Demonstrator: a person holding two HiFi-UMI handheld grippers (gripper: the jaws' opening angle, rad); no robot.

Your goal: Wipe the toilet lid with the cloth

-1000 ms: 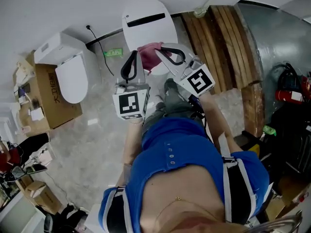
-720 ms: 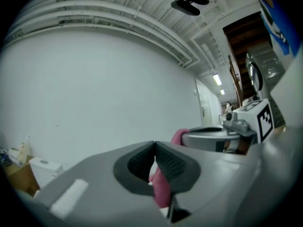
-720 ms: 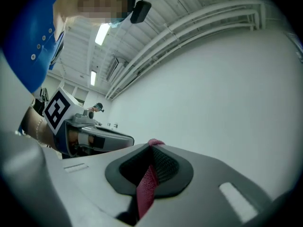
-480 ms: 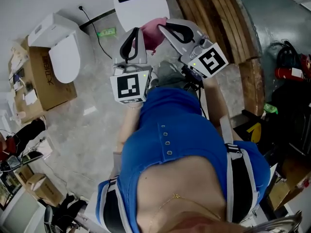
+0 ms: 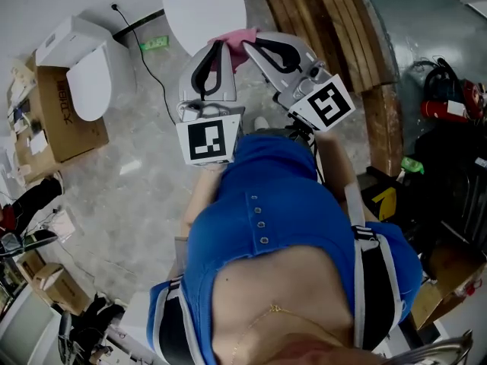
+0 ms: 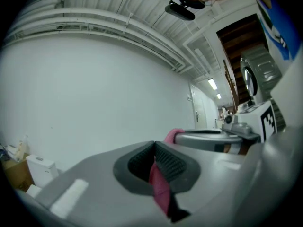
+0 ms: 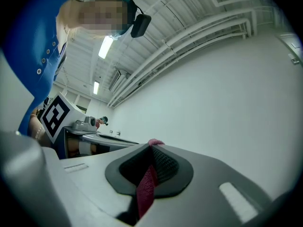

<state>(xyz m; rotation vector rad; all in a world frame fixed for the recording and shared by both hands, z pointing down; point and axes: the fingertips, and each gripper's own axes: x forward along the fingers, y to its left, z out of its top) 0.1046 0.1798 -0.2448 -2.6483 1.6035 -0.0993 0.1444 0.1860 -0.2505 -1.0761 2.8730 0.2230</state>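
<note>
A pink cloth [image 5: 242, 46] is stretched between my two grippers in the head view, just below the white toilet lid [image 5: 202, 7] at the top. My left gripper [image 5: 221, 49] is shut on one edge of the cloth [image 6: 158, 183]. My right gripper [image 5: 247, 46] is shut on the other edge of the cloth [image 7: 147, 187]. Both gripper views point up at a white wall and ceiling, so the lid is hidden there. The cloth hangs above the floor, near the lid's front rim.
A second white toilet [image 5: 82, 67] stands at the left beside a cardboard box [image 5: 67, 124]. Wooden planks [image 5: 338, 33] lean at the upper right. A black cable [image 5: 148, 59] runs over the grey floor. Clutter lies along the left edge and dark gear at the right.
The head view has shifted, so the lid and toilets sit higher and further left. Both grippers have risen toward the lid's front rim, still holding the cloth between them.
</note>
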